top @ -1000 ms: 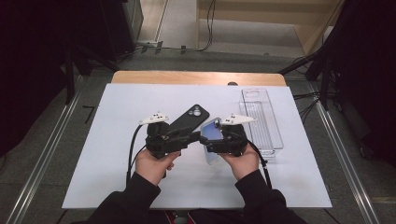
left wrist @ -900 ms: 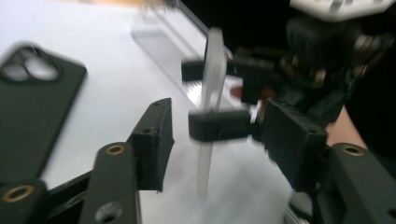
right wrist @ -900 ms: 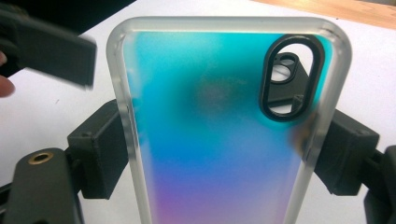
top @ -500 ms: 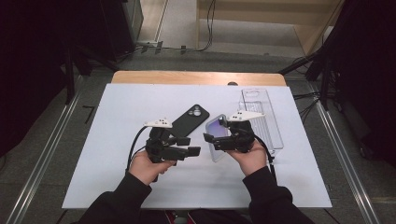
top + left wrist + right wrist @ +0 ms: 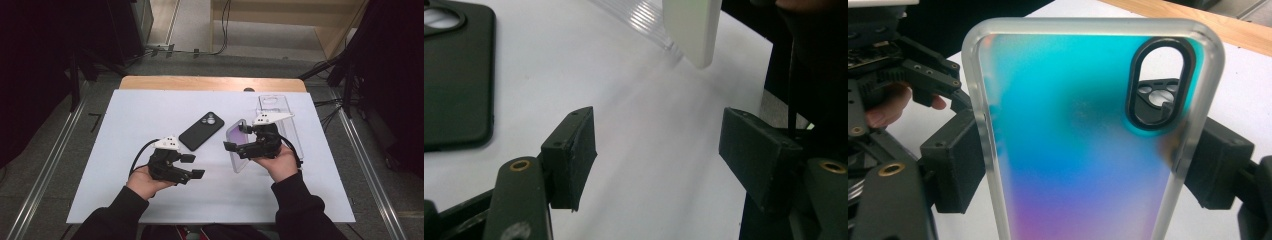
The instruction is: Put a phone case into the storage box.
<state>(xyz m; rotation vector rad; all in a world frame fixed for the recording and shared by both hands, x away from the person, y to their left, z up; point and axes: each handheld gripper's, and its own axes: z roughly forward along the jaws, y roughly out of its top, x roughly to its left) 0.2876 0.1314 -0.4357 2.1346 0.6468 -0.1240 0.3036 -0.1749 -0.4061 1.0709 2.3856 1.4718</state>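
Right gripper [image 5: 235, 146]: clamped across the two long edges of a frosted, iridescent blue-to-purple plastic phone case [image 5: 1083, 140], pads pressing on both rims.
Held case: lifted off the white table sheet [image 5: 125, 115], tilted on edge, oval black-ringed camera cutout [image 5: 1159, 86] up at one o'clock in the right gripper view.
Held case on the table map: just right of centre in the high view [image 5: 239, 146], at three o'clock from the black one.
Left gripper [image 5: 192, 166]: jaws standing well apart after just opening, bare white sheet between them, gripping nothing.
Left gripper's spot: at seven o'clock from the held case, clear of it, low over the sheet.
Black rectangular phone case [image 5: 201, 130]: flat on the sheet, camera end toward one o'clock, at twelve o'clock from the left gripper, untouched.
Clear plastic case [image 5: 280, 117]: flat on the sheet beyond the right hand, at one o'clock from the held case.
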